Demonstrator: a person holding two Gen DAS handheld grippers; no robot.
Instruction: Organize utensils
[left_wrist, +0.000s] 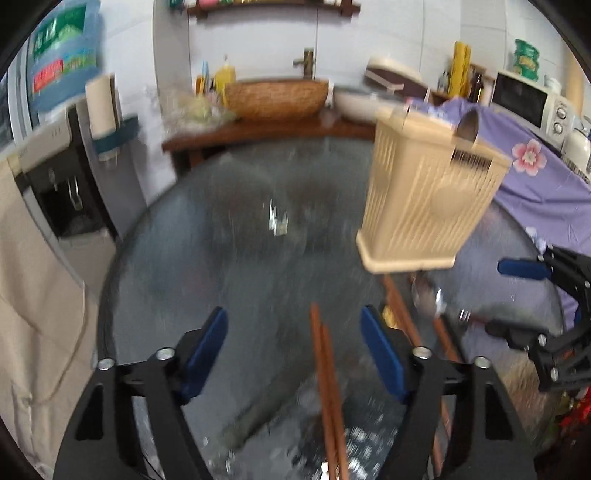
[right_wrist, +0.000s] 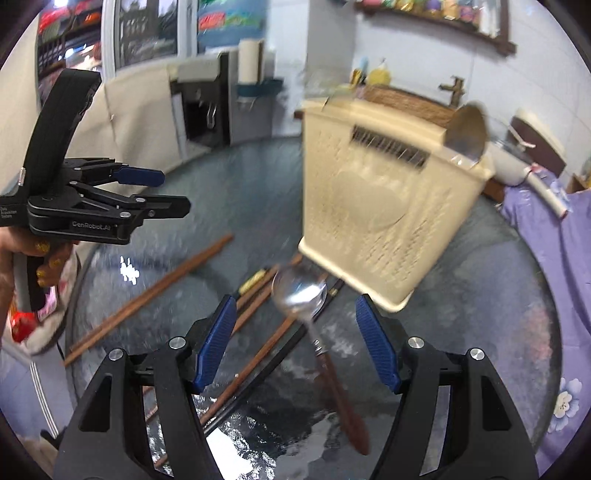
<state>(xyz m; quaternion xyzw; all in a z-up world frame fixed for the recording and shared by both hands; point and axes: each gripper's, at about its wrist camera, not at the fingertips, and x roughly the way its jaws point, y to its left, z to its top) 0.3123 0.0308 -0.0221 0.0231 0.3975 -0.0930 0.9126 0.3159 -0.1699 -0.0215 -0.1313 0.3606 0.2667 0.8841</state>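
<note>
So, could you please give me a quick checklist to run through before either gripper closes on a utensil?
1. Left gripper jaws apart: ok.
2. Pair of wooden chopsticks lying between the left gripper's pads, untouched: ok.
3. Right gripper jaws apart: ok.
4. Spoon on the glass table, its neck between the right gripper's pads: ok.
5. Beige utensil holder upright with room inside: upright ok, one spoon already in it; free room cannot tell.
6. Grippers clear of each other: ok, apart in both views.
</note>
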